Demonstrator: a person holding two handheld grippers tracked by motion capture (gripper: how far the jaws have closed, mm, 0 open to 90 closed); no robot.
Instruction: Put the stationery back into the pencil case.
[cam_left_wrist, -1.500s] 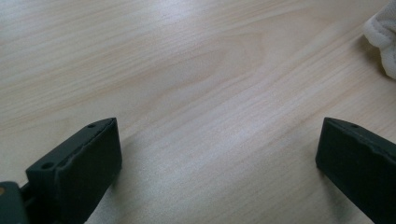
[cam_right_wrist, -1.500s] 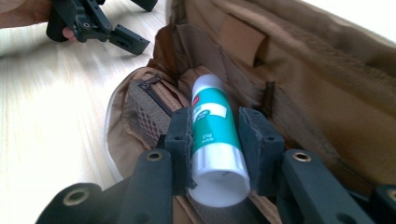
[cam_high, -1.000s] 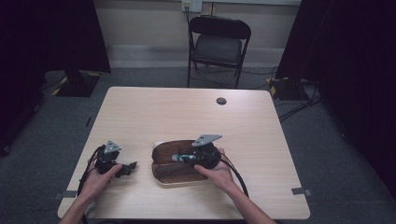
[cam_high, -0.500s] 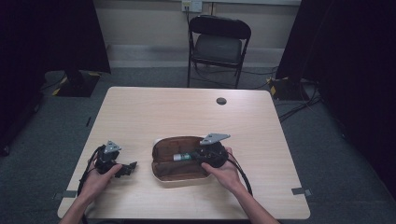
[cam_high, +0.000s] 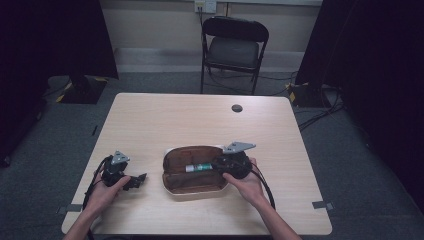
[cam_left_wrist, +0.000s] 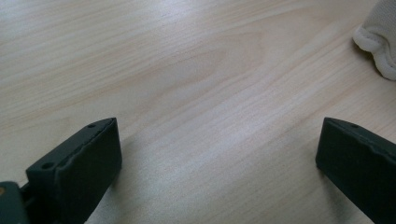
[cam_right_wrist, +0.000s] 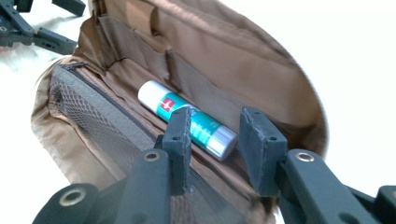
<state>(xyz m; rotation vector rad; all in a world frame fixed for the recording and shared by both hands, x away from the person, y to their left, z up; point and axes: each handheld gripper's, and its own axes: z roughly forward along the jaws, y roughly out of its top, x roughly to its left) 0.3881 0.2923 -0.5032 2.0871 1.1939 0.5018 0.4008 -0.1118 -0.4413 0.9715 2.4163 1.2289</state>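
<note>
An open pouch (cam_high: 192, 184), brown inside and white outside, lies on the table near its front edge. A glue stick (cam_high: 199, 167) with a white cap and green label lies inside it. My right gripper (cam_high: 217, 165) sits at the pouch's right end, pointing left at the stick. In the right gripper view the stick's (cam_right_wrist: 187, 116) grey end lies low between the jaws of my right gripper (cam_right_wrist: 217, 116). Those jaws have just been closing, and the pads stand apart from the stick. My left gripper (cam_high: 139, 179) rests left of the pouch, jaws wide in the left gripper view (cam_left_wrist: 219, 140) with nothing between them.
The light wooden table (cam_high: 200, 120) has a small dark round grommet (cam_high: 237, 108) near its far edge. A black folding chair (cam_high: 234, 47) stands beyond the table. The pouch's white edge (cam_left_wrist: 378, 46) shows at the upper right of the left gripper view.
My right gripper has drawn back to the right, from over the pouch's middle to its right end. The glue stick stays lying in the pouch. The left hand has not moved.
</note>
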